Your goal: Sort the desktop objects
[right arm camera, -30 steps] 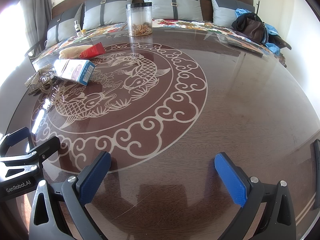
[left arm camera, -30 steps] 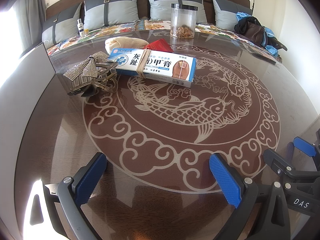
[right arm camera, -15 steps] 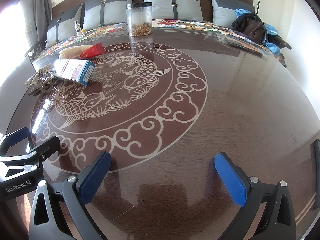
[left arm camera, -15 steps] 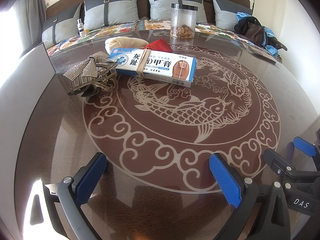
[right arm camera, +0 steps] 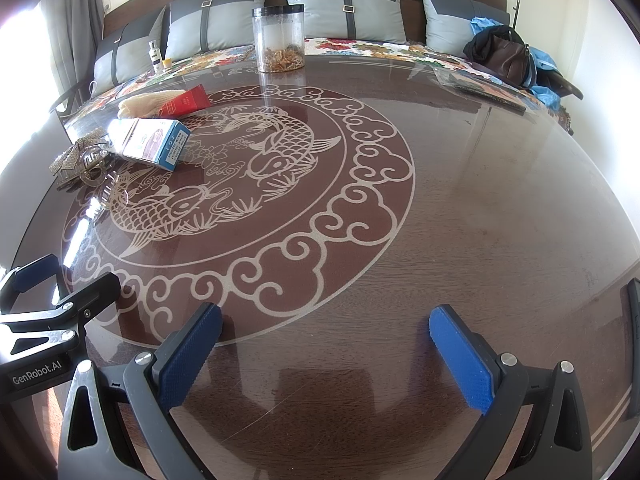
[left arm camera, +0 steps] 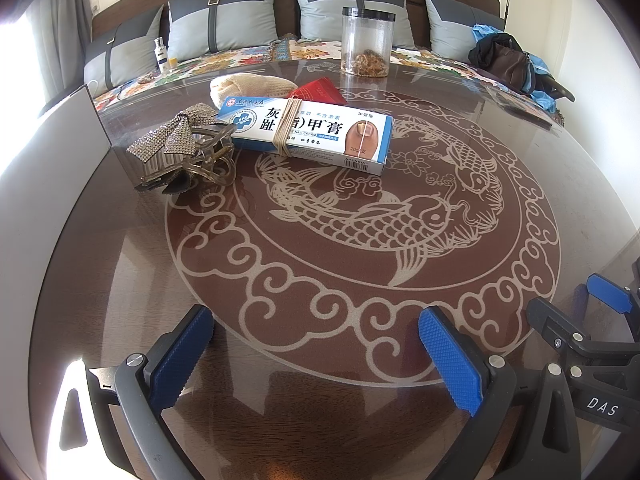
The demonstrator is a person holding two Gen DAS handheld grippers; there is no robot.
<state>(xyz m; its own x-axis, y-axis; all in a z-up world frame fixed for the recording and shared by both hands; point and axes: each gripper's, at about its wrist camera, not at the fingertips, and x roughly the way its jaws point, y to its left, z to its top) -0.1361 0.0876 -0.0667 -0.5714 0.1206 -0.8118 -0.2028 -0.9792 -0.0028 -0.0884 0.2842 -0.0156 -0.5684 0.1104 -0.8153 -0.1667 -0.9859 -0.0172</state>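
A white and blue nail cream box (left arm camera: 308, 134) with a rubber band lies at the far left of the round table (left arm camera: 120, 280); it also shows in the right wrist view (right arm camera: 150, 142). Beside it lie a sparkly bow hair clip (left arm camera: 184, 152), a beige cloth (left arm camera: 248, 86) and a red packet (left arm camera: 320, 90). My left gripper (left arm camera: 316, 340) is open and empty near the table's front. My right gripper (right arm camera: 326, 340) is open and empty, to the right of the left one.
A clear jar (left arm camera: 368, 42) with brown contents stands at the table's far edge. A white board (left arm camera: 48, 152) stands at the left. A sofa with grey cushions (left arm camera: 224, 24), a small bottle (left arm camera: 162, 54) and a dark bag (left arm camera: 504, 58) lie behind.
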